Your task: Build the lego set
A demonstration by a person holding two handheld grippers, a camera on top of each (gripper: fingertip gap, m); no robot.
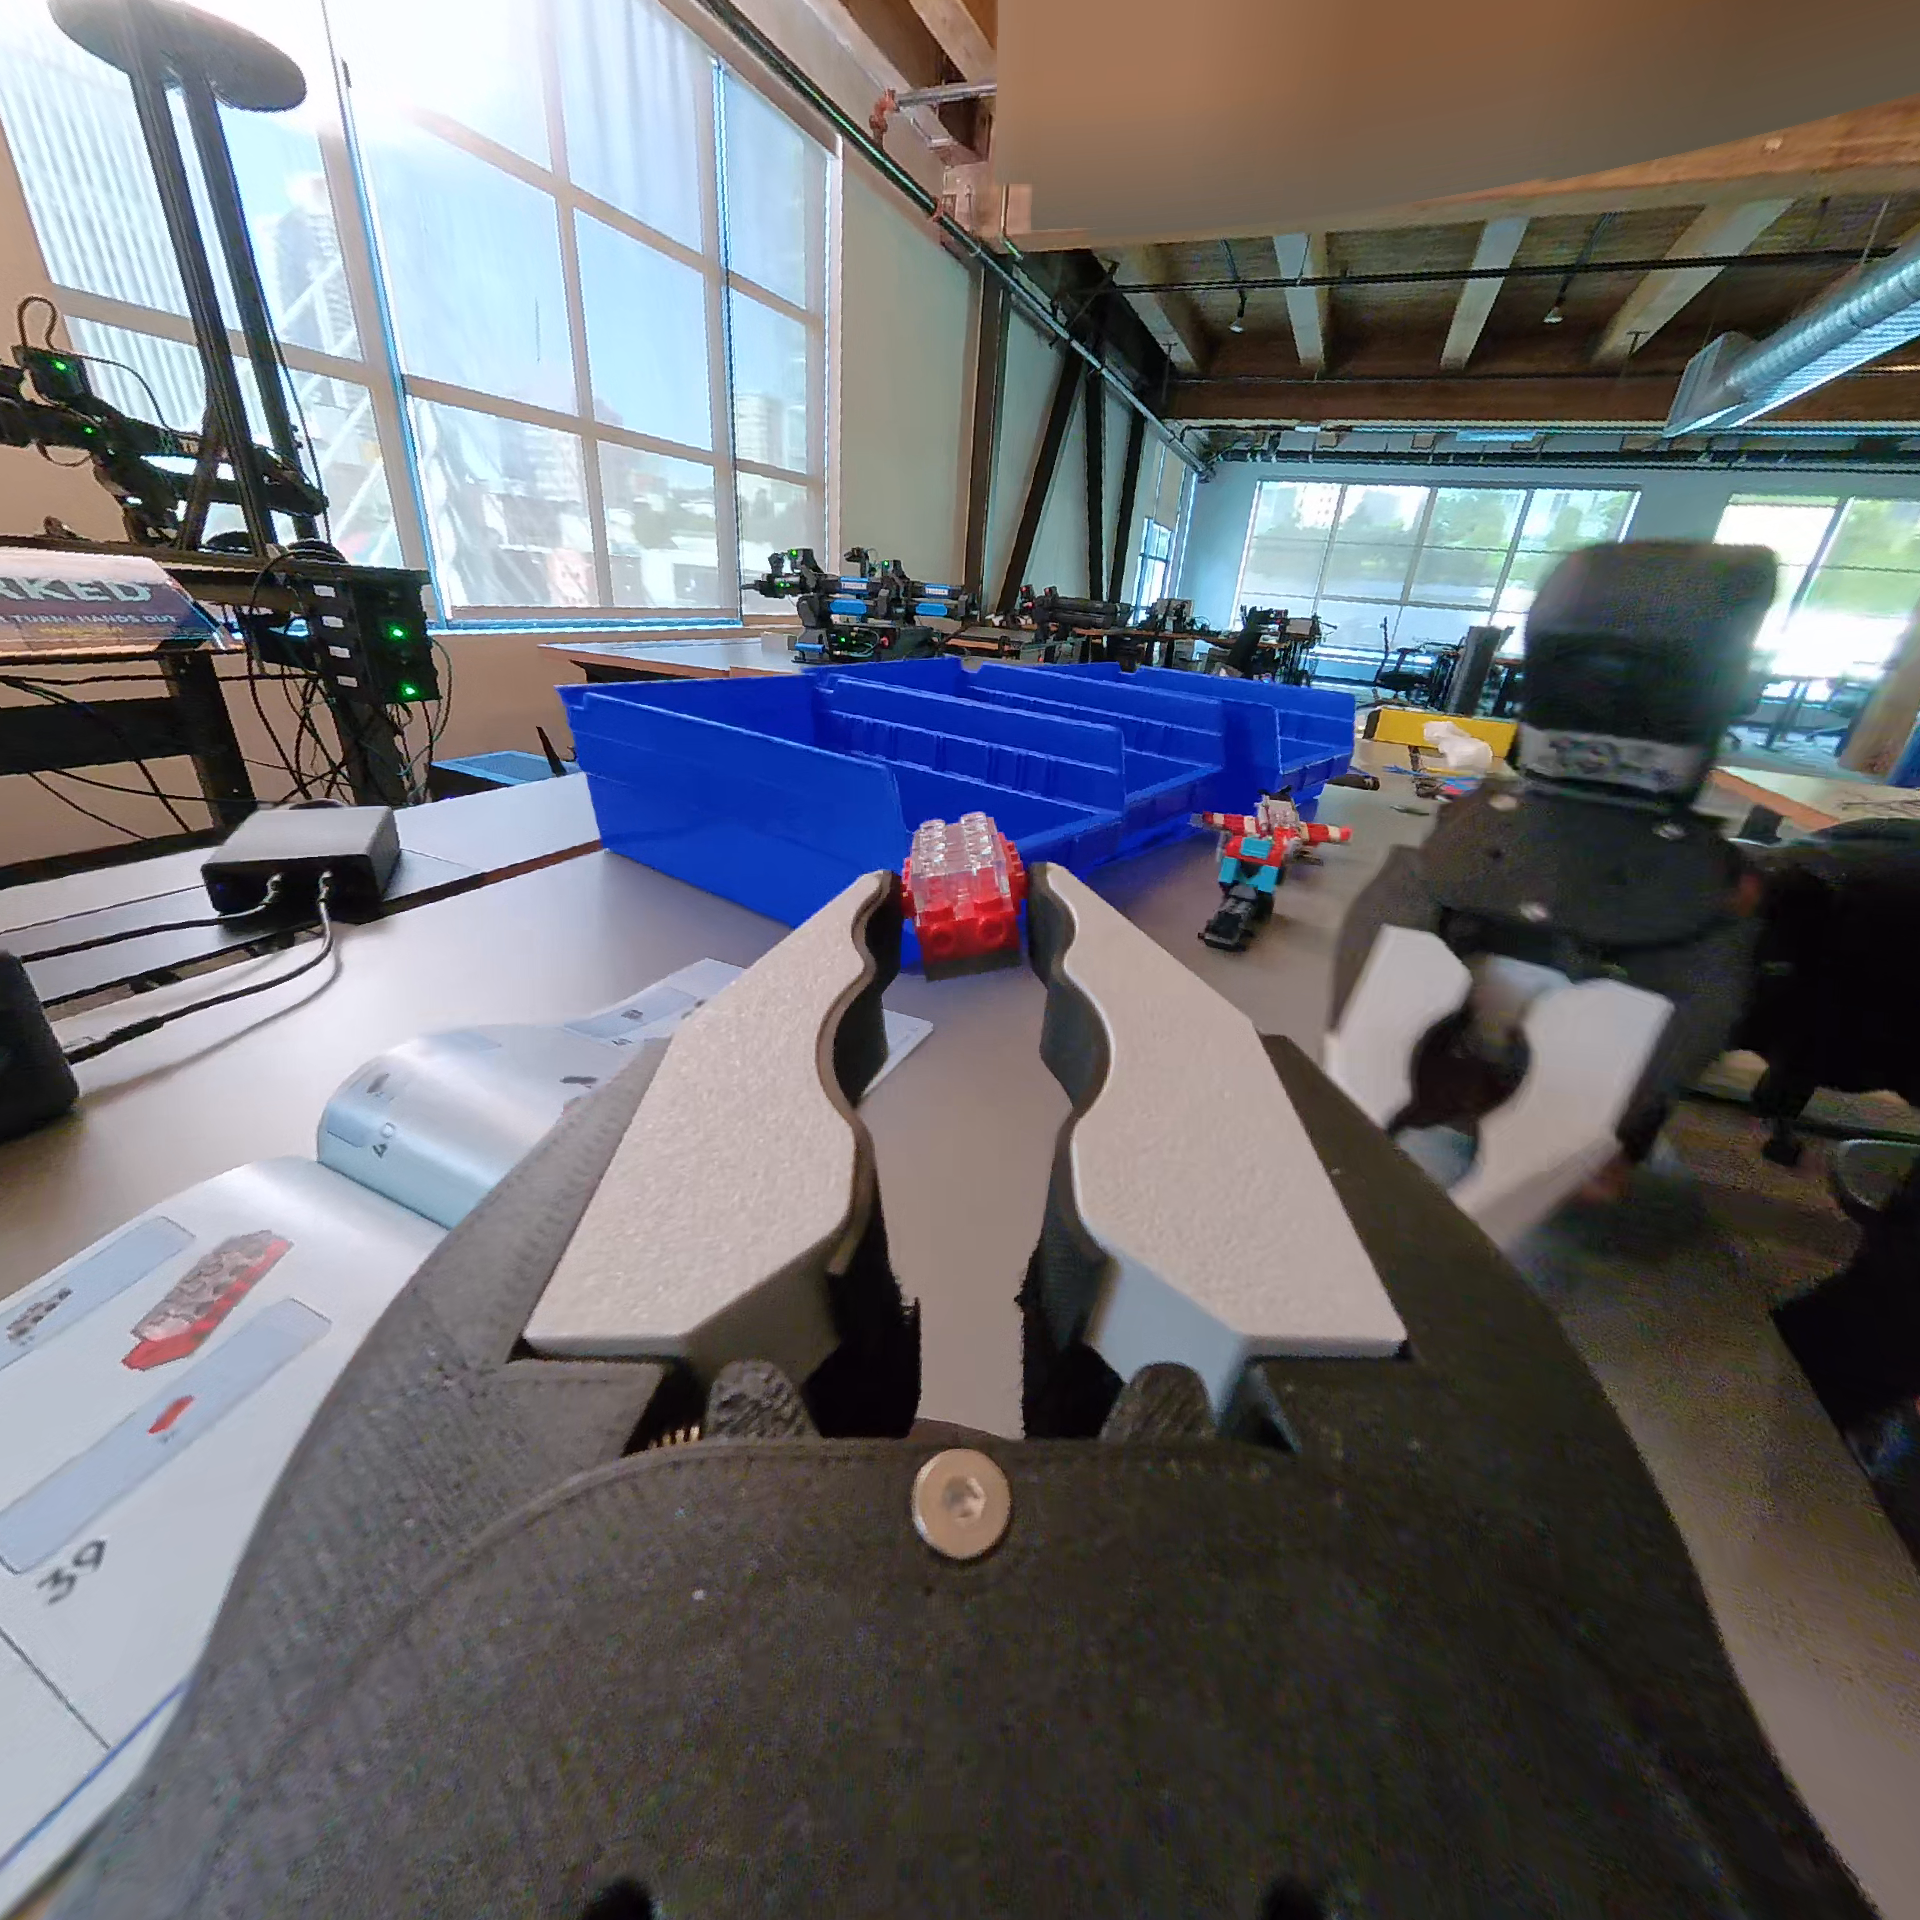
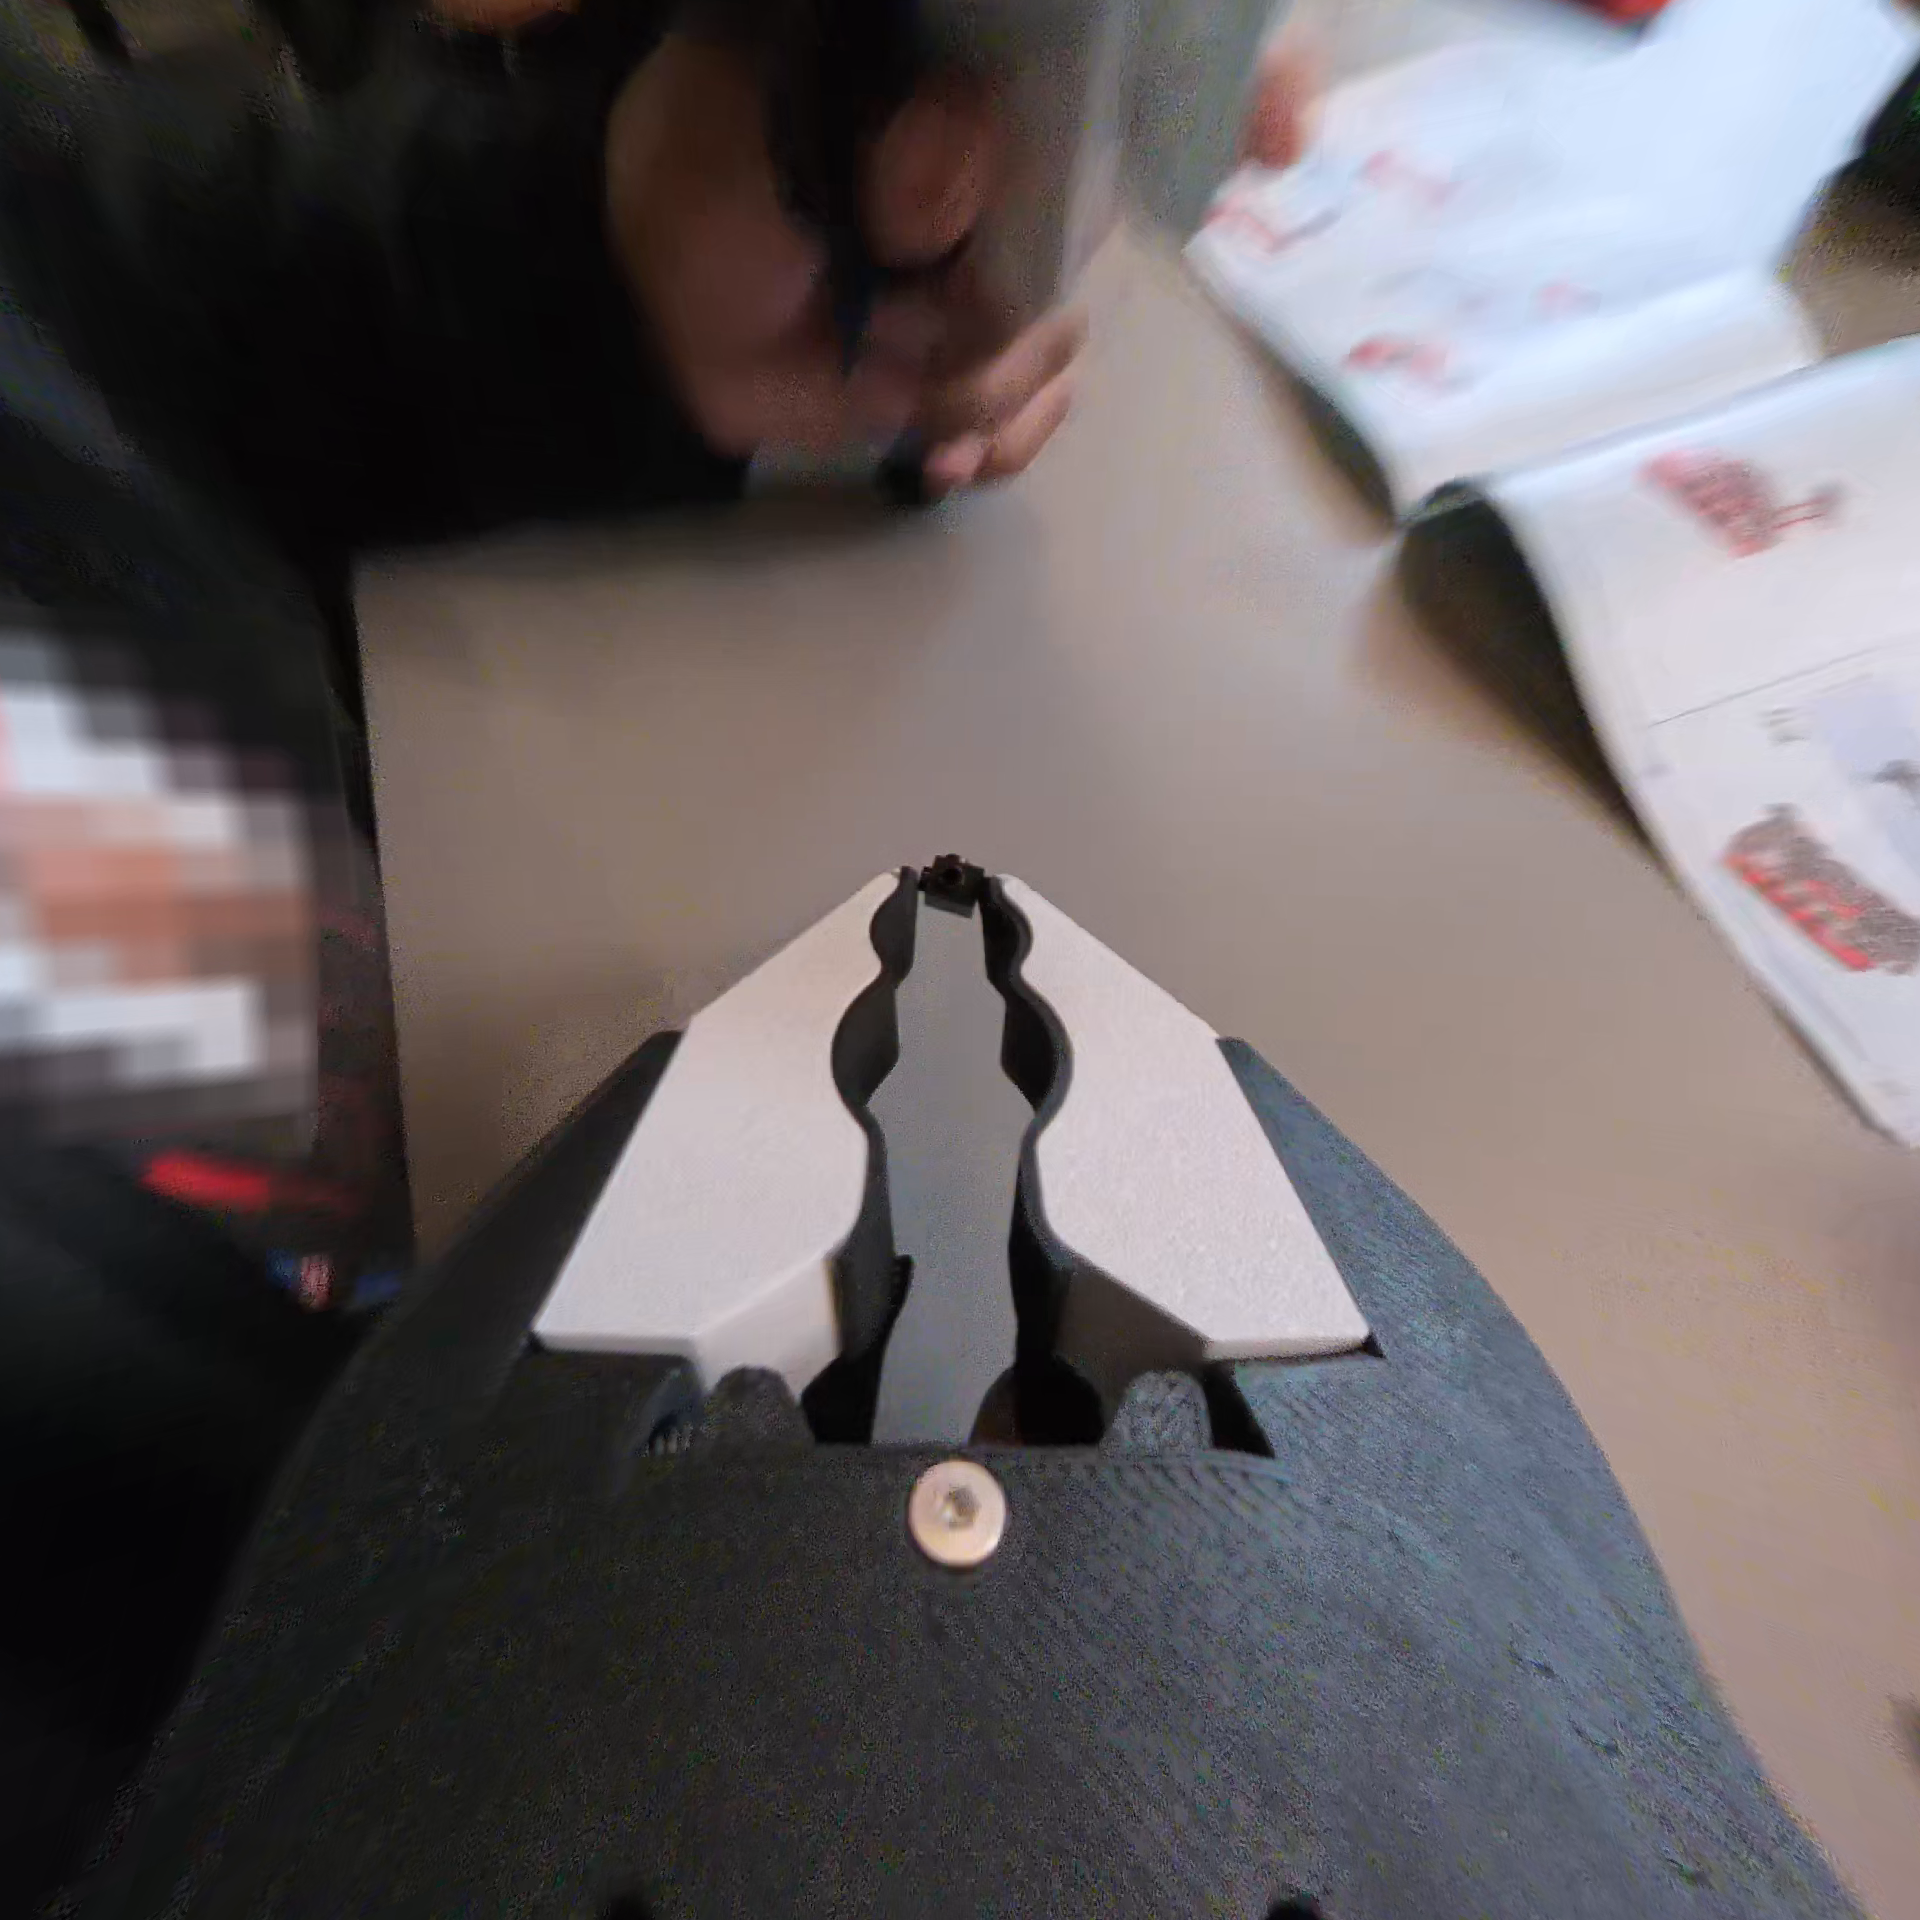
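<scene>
Currently left gripper [image 1: 961, 914] clamps the red-and-clear lego block [image 1: 961, 899] at its fingertips, above the table [image 1: 582, 966] before the blue bins [image 1: 831, 769]. Right gripper [image 2: 948, 891] pinches a tiny black piece [image 2: 948, 889], probably a stud; view's blurry.

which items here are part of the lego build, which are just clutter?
In the job:
- left gripper shut on red-and-clear brick assembly
- right gripper shut on small black piece
- instruction booklet
- finished small model

Lying about:
- blue bins
- black box with cables
- yellow box
</scene>
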